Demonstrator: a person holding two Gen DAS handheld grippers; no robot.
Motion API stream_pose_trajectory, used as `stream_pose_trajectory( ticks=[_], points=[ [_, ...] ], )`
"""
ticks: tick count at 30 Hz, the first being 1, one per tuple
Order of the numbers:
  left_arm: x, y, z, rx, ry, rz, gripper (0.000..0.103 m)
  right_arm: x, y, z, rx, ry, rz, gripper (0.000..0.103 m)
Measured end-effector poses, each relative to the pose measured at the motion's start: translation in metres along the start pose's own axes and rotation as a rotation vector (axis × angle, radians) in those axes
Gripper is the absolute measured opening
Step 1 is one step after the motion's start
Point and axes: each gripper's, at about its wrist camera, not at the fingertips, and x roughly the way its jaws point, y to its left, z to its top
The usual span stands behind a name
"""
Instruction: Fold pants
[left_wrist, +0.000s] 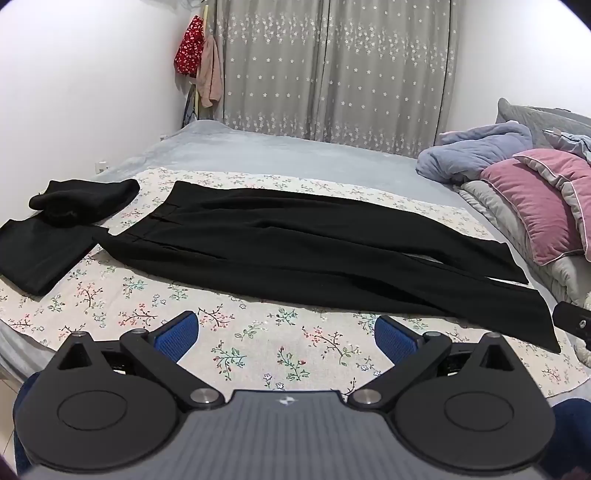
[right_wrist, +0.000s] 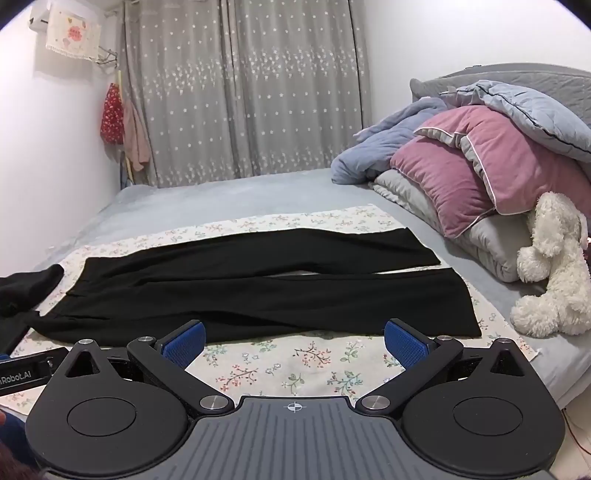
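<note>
Black pants (left_wrist: 295, 251) lie spread flat on a floral cloth (left_wrist: 258, 350) on the bed, waist to the left, both legs running right. They also show in the right wrist view (right_wrist: 258, 291). My left gripper (left_wrist: 286, 334) is open and empty, hovering over the cloth just in front of the pants' near edge. My right gripper (right_wrist: 293, 341) is open and empty, also in front of the near leg. The edge of the right gripper (left_wrist: 574, 321) shows at the right of the left wrist view; part of the left gripper (right_wrist: 29, 373) shows at the left of the right wrist view.
A folded black garment (left_wrist: 40, 254) and a crumpled black one (left_wrist: 85, 201) lie left of the waist. Pillows and quilts (right_wrist: 480, 166) pile up at the right with a white plush toy (right_wrist: 550, 266). Grey curtains (left_wrist: 332, 74) hang behind the bed.
</note>
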Motion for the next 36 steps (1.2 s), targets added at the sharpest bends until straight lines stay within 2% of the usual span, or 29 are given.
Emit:
stream_pose_trajectory(
  ticks=[24, 31, 33, 36],
  points=[
    [0.000, -0.002, -0.001, 0.023, -0.018, 0.000, 0.093, 0.002, 0.011, -0.005, -0.019, 0.008, -0.004, 0.103],
    [0.001, -0.004, -0.001, 0.030, -0.022, 0.000, 0.093, 0.002, 0.010, -0.007, -0.004, -0.041, 0.005, 0.103],
    [0.003, -0.003, -0.001, 0.034, -0.023, -0.001, 0.093, 0.001, 0.010, -0.008, -0.005, -0.083, 0.012, 0.103],
    [0.007, -0.002, -0.001, 0.034, -0.018, 0.000, 0.093, 0.004, 0.011, -0.010, 0.000, -0.068, 0.015, 0.103]
  ],
)
